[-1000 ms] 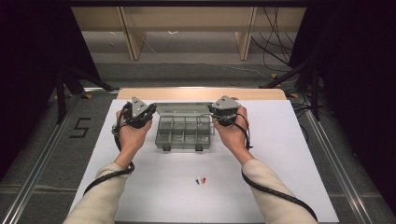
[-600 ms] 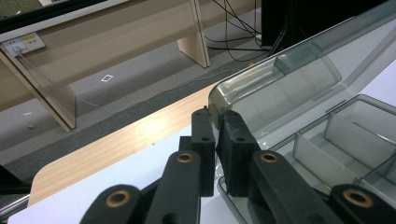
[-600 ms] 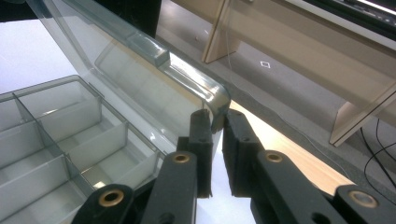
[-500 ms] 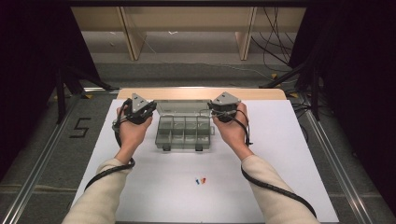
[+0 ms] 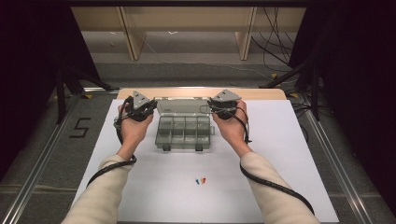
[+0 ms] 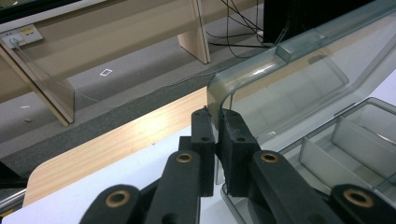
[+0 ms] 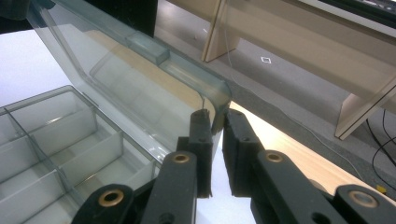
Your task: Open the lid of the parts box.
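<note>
The left gripper (image 5: 150,106) is pinching the lid (image 5: 181,106) at its left corner, jaws nearly shut on the clear plastic; the right gripper (image 5: 211,105) is clamping the right corner likewise. The lid is standing raised behind the box (image 5: 183,133), which is sitting mid-worktop (image 5: 289,154), its compartments showing. A "5" (image 5: 80,127) is showing on the floor left of the box. Small red and blue bits (image 5: 201,180) are lying near the box's front.

A white table (image 5: 289,154) carries a clear compartment box (image 5: 183,133) near its far edge and two small red and blue pieces (image 5: 201,180) toward the near edge.
</note>
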